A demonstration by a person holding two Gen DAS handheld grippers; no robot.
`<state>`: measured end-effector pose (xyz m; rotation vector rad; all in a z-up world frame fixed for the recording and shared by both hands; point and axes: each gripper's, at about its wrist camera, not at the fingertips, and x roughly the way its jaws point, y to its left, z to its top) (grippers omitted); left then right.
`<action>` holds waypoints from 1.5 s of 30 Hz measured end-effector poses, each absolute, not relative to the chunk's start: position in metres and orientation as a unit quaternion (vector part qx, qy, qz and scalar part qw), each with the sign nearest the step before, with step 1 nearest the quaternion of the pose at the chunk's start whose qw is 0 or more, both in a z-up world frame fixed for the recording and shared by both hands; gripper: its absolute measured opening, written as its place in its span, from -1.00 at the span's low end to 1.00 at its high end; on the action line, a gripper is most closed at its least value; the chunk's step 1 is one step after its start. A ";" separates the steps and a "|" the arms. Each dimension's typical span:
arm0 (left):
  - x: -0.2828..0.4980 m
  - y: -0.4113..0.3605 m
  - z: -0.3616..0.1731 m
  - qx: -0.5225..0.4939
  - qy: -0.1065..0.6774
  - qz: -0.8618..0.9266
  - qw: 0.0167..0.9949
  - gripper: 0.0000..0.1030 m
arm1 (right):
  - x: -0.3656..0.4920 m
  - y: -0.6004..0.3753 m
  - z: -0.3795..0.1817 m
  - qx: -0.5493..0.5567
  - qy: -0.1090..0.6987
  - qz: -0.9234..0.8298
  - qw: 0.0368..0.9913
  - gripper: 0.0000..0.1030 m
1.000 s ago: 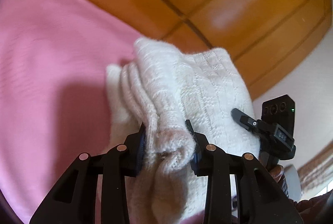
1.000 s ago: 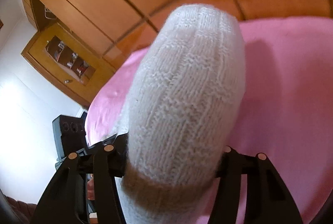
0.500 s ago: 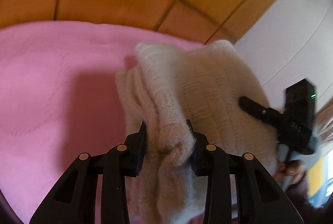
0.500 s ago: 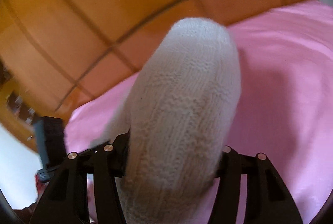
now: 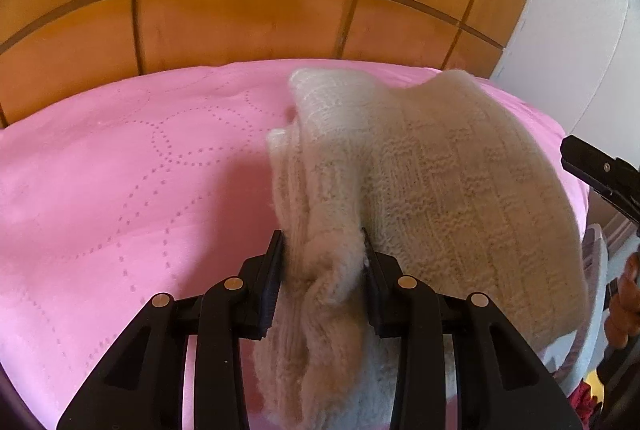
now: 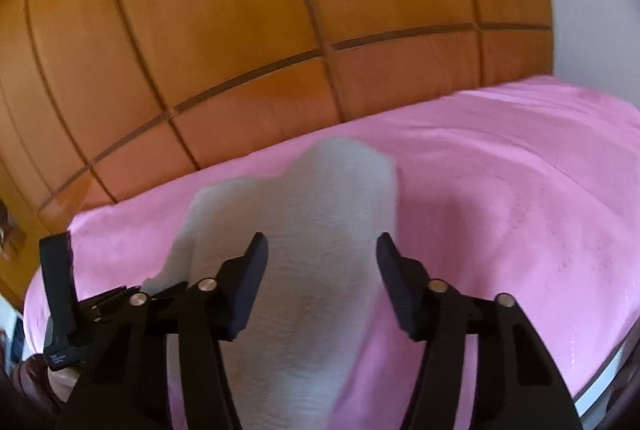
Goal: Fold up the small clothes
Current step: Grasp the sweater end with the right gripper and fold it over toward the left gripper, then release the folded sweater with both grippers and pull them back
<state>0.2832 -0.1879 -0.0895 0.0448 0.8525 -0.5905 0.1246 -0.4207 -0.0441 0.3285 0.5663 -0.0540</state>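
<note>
The left hand-held gripper [image 5: 323, 262] pinches the cream knitted garment [image 5: 432, 190] over the pink bed [image 5: 120, 190], its length running toward twelve o'clock. The right hand-held gripper [image 6: 320, 262] is spread around it, gripping nothing.

The knitted garment [image 5: 420, 190] lies on the quilted bedspread [image 5: 120, 190], near its edge closest to the cameras. The wooden panelled wall [image 5: 240, 18] stands behind the bedspread. The left gripper [image 5: 324, 258] pinches the garment's bunched near edge; the right gripper [image 6: 320, 262] straddles the garment, its fingers [image 6: 250, 270] spread to either side.
</note>
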 end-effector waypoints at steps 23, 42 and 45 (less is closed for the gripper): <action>0.274 -0.184 -0.082 0.020 0.407 -0.232 0.883 0.05 | 0.118 -0.344 -0.074 0.089 0.335 -0.124 0.930 0.25; 0.240 -0.158 -0.061 0.010 0.376 -0.216 0.901 0.13 | 0.084 -0.323 -0.061 0.120 0.325 -0.188 0.919 0.83; 0.235 -0.154 -0.057 0.011 0.370 -0.212 0.905 0.14 | 0.079 -0.317 -0.060 0.115 0.321 -0.194 0.920 0.88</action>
